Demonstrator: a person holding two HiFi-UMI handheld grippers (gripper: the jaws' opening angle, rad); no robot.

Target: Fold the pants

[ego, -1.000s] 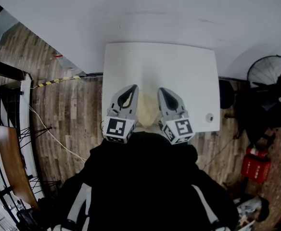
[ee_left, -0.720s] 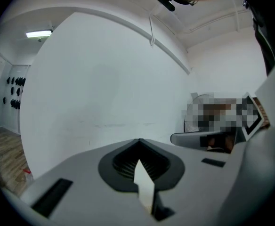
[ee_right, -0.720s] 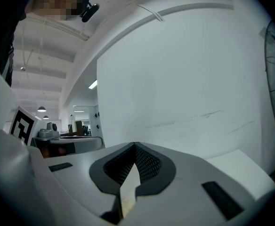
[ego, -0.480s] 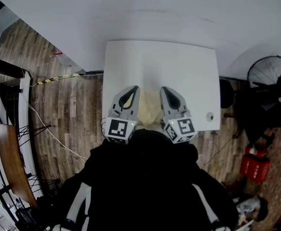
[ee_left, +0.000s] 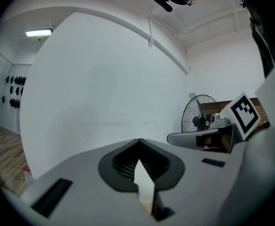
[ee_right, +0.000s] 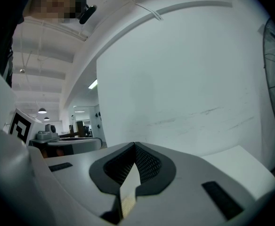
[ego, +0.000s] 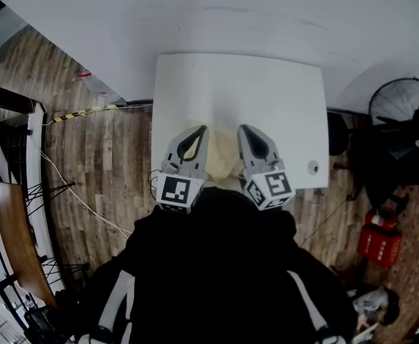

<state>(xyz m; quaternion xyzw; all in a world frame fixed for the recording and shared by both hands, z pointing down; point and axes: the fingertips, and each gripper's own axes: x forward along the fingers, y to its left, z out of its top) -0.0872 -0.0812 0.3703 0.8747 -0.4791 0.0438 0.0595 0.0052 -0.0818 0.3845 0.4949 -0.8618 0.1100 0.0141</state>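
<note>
Grey moulded plastic forms both tools, each with a dark teardrop hollow lined with ribbed pads. The left gripper (ee_left: 138,141) has its jaws drawn together to a point, and so does the right gripper (ee_right: 135,145). In each, only a thin pale wedge shows behind the tips, white above and tan lower down, and I cannot tell if any cloth is caught there. From the head view the two lie side by side, pointing away from the person, each ending in a cube (ego: 179,191) with black-and-white square markers. Between them the pants (ego: 222,160) lie as a soft, crumpled cream heap at the middle of the near edge of the table (ego: 238,84), a smooth white rectangle set against a white wall. Wood-plank floor (ego: 109,163) surrounds it, and a round black wire fan (ego: 403,106) stands off its right edge.
</note>
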